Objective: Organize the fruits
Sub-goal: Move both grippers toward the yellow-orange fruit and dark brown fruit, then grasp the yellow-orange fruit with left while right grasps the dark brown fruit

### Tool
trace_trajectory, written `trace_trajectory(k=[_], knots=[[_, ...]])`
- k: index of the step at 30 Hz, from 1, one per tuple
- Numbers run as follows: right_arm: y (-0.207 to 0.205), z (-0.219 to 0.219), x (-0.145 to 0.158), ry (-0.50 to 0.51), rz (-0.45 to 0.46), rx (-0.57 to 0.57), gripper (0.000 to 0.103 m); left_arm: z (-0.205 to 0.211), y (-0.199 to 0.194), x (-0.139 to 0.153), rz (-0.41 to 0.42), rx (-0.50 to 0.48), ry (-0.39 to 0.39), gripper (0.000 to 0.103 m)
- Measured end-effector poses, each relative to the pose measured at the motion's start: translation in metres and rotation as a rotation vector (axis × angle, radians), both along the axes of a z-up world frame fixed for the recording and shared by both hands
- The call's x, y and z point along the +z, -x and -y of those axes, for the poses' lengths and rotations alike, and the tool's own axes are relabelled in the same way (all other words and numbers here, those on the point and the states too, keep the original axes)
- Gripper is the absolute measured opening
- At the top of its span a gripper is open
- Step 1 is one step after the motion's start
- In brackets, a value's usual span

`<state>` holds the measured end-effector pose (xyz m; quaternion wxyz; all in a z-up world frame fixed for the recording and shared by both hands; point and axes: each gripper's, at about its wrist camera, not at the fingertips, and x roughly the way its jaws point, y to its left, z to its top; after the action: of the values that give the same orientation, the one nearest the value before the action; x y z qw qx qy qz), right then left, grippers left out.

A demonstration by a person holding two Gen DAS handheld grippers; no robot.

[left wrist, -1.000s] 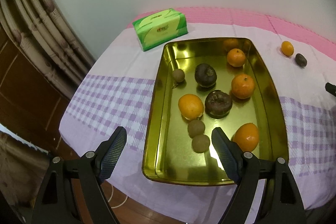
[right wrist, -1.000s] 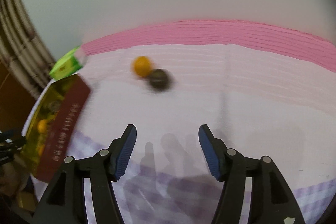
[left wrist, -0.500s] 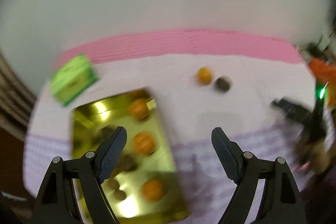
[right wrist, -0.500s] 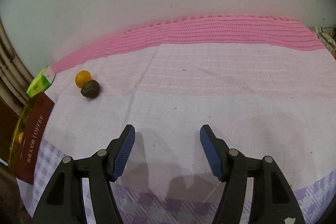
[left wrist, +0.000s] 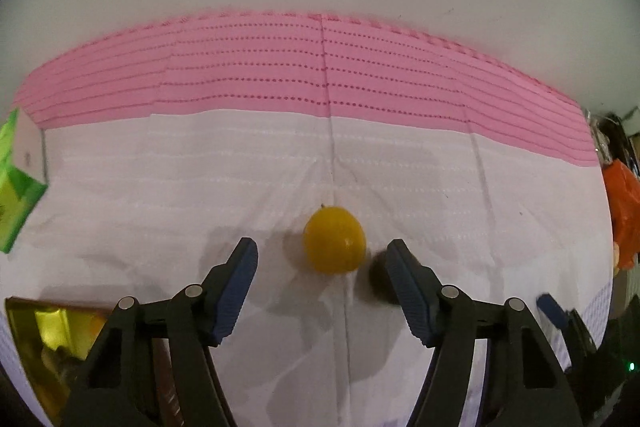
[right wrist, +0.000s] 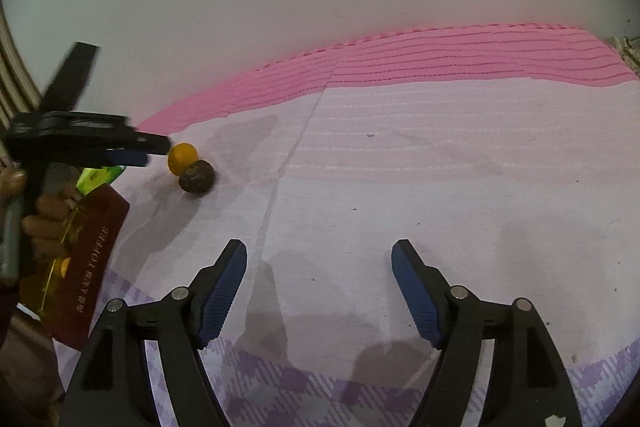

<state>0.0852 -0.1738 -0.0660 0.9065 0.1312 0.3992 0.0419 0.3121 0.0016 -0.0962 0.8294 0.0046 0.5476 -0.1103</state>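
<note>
- Left wrist view: the left claw (left wrist: 322, 281) is spread wide with nothing between its blue pads, low in the middle of the frame over the white part of the surface (left wrist: 240, 187).
- A small orange fruit (left wrist: 334, 240) lies on the cloth between the two fingers and just ahead of their tips, closer to the right-hand finger; it touches neither. It is nearly round, with a tiny stem nub at its upper left, so no clear long axis shows.
- A dark round fruit (left wrist: 380, 279) sits just to the orange one's lower right, mostly hidden behind the right-hand finger.
- In the lower left corner a corner of the gold tray (left wrist: 36, 339) shows, with blurred orange and brown shapes inside; what they are I cannot tell from here.
- A green box (left wrist: 14, 187) is cut off at the left edge, with a pink band of cloth (left wrist: 320, 67) across the upper middle.
- In the right wrist view, the right claw (right wrist: 319, 289) also stands wide and empty, at bottom centre over bare white cloth and a purple check border.
- In that view the orange fruit (right wrist: 183, 155) and the dark fruit (right wrist: 196, 177) sit touching at centre left, the dark one lower right, with the left claw (right wrist: 138, 153) tips just left of them.
- The tray (right wrist: 44, 279) sits at lower left, its dark red printed outer wall facing the camera and one orange piece visible inside.
</note>
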Motion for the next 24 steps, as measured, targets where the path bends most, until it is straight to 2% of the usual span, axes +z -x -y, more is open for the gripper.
trace_trajectory(k=[2,4,6,7,12,14,18,24], knots=[[0.000,0.000,0.000,-0.009,0.003,0.005,0.073,0.004,-0.004,-0.006,-0.009,-0.005,-0.005,0.067],[0.001,0.000,0.000,-0.015,0.006,0.006,0.073,0.006,-0.008,-0.012,-0.018,-0.006,-0.017,0.062],[0.002,0.001,0.000,-0.021,0.011,0.009,0.074,0.007,-0.013,-0.021,-0.044,-0.018,-0.007,0.037],[0.002,0.001,0.000,-0.023,0.013,0.010,0.075,0.006,-0.013,-0.023,-0.054,-0.020,0.002,0.038],[0.000,0.000,-0.001,-0.019,0.010,0.010,0.076,0.004,-0.004,-0.022,0.011,-0.007,-0.016,0.037],[0.001,0.000,0.001,-0.009,0.018,0.008,0.076,-0.007,0.009,-0.017,0.019,0.021,0.029,0.037],[-0.004,-0.023,0.010,0.034,0.036,0.131,0.076,-0.012,0.052,0.007,0.078,0.006,0.053,0.037],[-0.053,-0.074,0.029,0.059,0.078,0.365,0.076,-0.042,0.110,0.033,0.095,0.048,0.156,0.037]])
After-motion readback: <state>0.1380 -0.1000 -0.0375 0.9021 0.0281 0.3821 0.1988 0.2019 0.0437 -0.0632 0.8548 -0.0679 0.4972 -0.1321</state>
